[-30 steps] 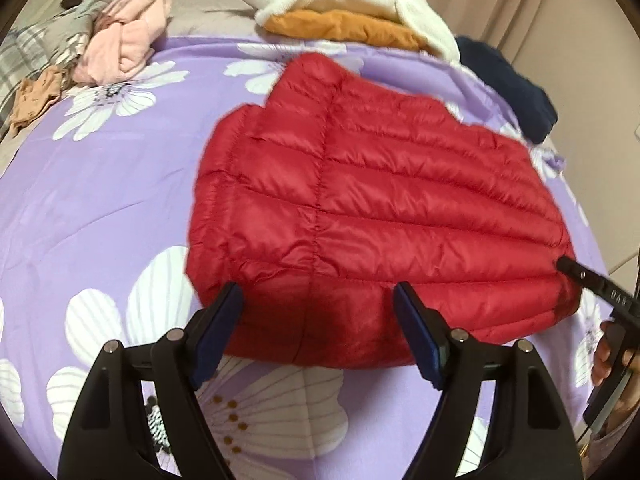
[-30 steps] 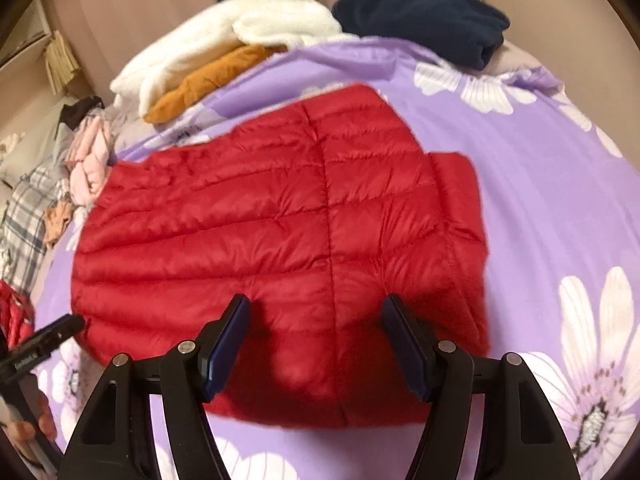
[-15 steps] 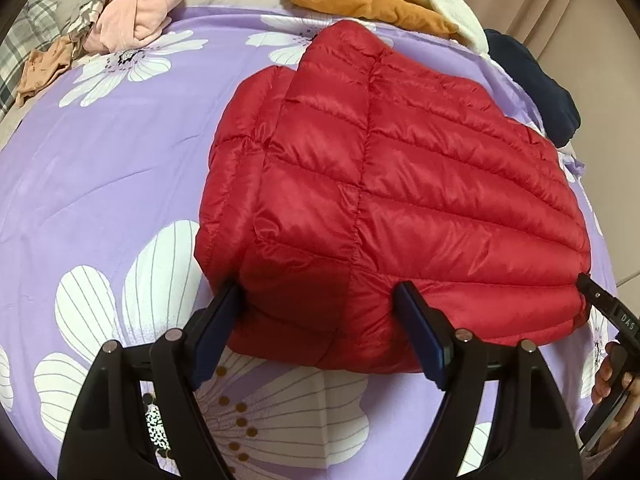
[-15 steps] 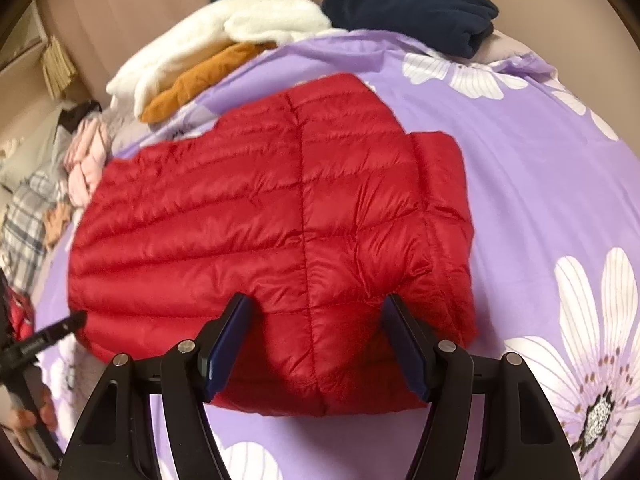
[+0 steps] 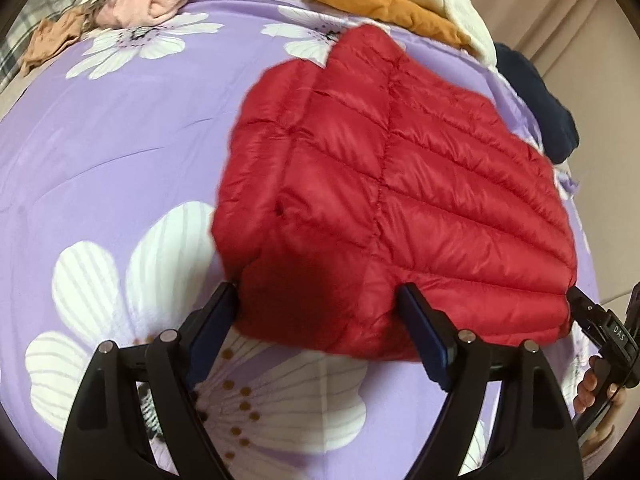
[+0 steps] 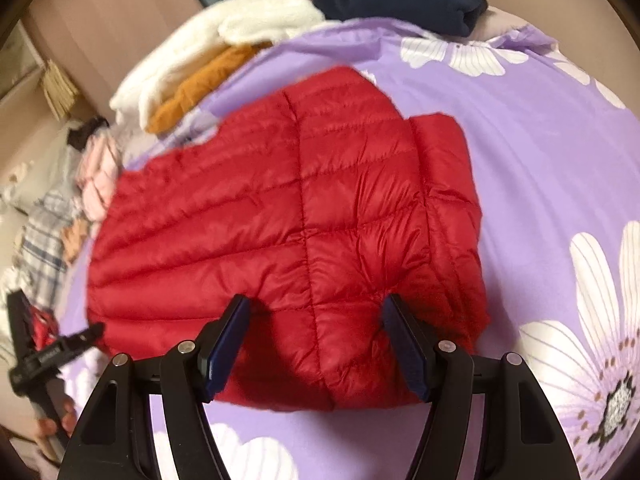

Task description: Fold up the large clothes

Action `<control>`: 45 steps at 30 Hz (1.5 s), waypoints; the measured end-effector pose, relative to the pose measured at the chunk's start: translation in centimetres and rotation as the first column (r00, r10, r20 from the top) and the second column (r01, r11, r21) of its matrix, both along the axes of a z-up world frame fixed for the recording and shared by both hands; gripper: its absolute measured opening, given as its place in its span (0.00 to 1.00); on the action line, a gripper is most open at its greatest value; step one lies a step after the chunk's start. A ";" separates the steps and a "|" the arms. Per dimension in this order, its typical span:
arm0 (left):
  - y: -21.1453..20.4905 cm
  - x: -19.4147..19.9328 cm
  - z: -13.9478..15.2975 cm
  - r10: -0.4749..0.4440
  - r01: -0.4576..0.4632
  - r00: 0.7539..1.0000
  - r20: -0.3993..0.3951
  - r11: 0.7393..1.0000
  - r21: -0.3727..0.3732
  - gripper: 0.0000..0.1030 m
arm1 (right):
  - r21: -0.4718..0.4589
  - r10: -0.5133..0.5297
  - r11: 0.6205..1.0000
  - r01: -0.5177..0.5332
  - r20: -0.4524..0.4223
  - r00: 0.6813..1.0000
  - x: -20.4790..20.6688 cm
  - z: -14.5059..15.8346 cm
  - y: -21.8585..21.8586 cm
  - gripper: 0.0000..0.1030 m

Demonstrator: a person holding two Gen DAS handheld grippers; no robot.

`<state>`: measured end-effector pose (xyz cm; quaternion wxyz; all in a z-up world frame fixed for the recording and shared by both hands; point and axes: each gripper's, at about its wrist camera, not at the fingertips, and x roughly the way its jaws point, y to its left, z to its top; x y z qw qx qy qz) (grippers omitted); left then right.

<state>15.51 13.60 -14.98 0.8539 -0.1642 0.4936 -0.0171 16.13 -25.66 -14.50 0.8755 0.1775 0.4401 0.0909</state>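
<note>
A bed covered by a purple sheet [image 5: 120,152] printed with large white flowers is seen, with folded clothes stacked along its far edge. A red quilted puffer jacket [image 5: 400,200] lies spread flat on the sheet, directly ahead of both claws. Its long axis runs across the view, from one claw toward the other, and its near hem is the closest part to each.

The left claw [image 5: 320,332] is opening, with the jacket's near corner framed between its jaws; no pinch of the fabric can be made out. The right claw [image 6: 316,340] is parted over the opposite end of the hem and grips nothing.

The jacket looks puffy and glossy, stitched in horizontal channels with one seam down the middle, a sleeve tucked along its side.
</note>
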 end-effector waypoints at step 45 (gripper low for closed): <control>3.8 1.6 -3.4 0.211 -0.210 0.974 -0.079 0.727 -0.653 0.99 | 0.396 -0.170 0.905 0.155 0.002 0.985 -2.5 -1.3 -6.4 0.70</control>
